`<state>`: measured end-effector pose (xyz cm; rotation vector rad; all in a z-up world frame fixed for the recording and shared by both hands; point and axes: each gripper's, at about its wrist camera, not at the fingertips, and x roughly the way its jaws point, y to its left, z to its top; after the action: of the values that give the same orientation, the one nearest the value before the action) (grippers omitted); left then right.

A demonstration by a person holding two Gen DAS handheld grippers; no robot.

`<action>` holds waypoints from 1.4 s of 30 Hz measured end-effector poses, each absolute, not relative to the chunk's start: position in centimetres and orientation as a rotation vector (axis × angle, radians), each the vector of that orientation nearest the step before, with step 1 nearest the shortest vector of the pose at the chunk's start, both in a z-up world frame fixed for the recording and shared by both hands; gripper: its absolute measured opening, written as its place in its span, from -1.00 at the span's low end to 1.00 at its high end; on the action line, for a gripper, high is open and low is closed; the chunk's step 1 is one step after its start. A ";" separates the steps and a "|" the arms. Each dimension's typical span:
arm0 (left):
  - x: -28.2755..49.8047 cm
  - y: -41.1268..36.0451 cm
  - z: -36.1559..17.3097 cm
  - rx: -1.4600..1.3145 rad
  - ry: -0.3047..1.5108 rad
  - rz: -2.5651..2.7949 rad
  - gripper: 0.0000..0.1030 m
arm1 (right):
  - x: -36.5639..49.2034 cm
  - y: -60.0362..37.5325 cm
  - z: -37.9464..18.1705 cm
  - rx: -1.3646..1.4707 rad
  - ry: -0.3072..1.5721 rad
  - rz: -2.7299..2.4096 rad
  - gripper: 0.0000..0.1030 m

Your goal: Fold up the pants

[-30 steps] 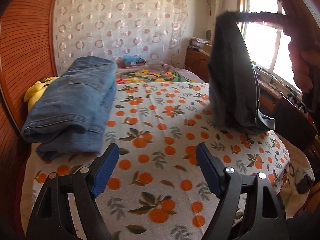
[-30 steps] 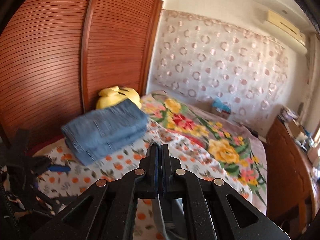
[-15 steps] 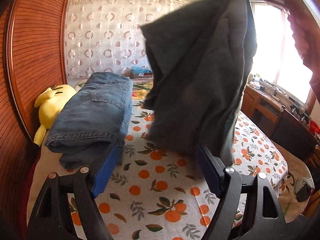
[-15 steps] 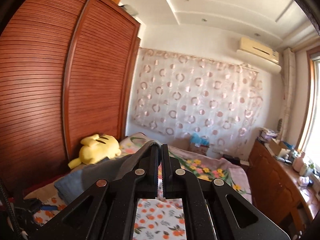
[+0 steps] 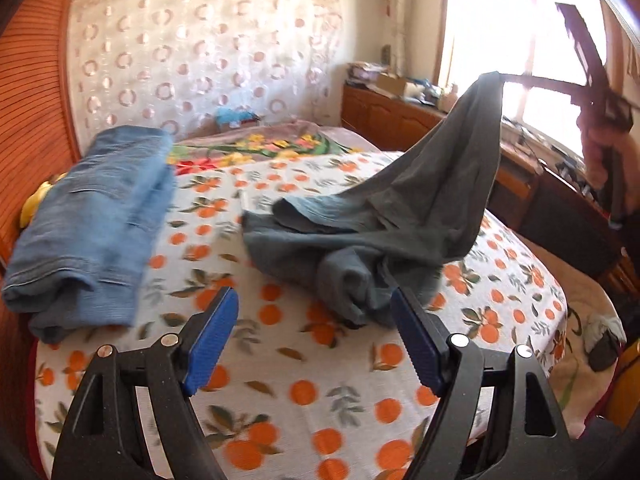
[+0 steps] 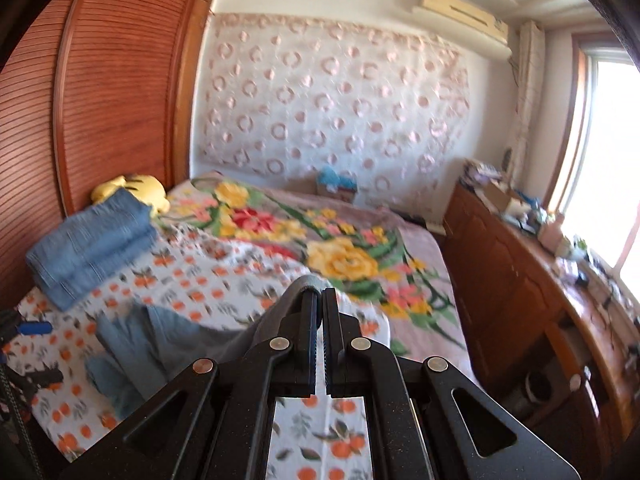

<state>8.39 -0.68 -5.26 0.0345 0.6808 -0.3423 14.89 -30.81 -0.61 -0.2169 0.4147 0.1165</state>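
The grey pants (image 5: 384, 216) lay partly bunched on the orange-patterned bedspread (image 5: 304, 368), near the middle of the bed, with one end lifted toward the window. The right gripper (image 6: 319, 296) was clamped tight on that raised end, the cloth draping down from its tips to the heap. The left gripper (image 5: 316, 340) hung over the bedspread with its jaws wide and nothing between them. Folded blue jeans (image 5: 92, 216) sat well apart, by the wooden wardrobe (image 6: 80, 100).
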 end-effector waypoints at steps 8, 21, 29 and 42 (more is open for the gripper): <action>8.4 -4.7 -5.0 0.065 0.681 -0.422 0.07 | 16.1 -32.4 -2.4 -0.101 0.517 0.077 -0.96; 11.0 -9.0 -7.6 0.129 0.819 -0.446 -0.55 | 16.9 -32.8 -4.7 0.111 0.550 0.116 -0.96; 11.8 -8.1 -8.7 0.063 0.866 -0.431 -0.42 | 18.3 -32.4 -7.6 0.090 0.592 0.141 -0.96; 13.0 -8.3 -9.4 0.099 0.853 -0.376 -0.91 | 20.1 -35.2 -7.7 0.093 0.619 0.148 -0.95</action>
<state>12.96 -8.31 -9.45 0.0990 0.8526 -0.3755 20.07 -35.24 -7.71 0.0931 0.6188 0.1480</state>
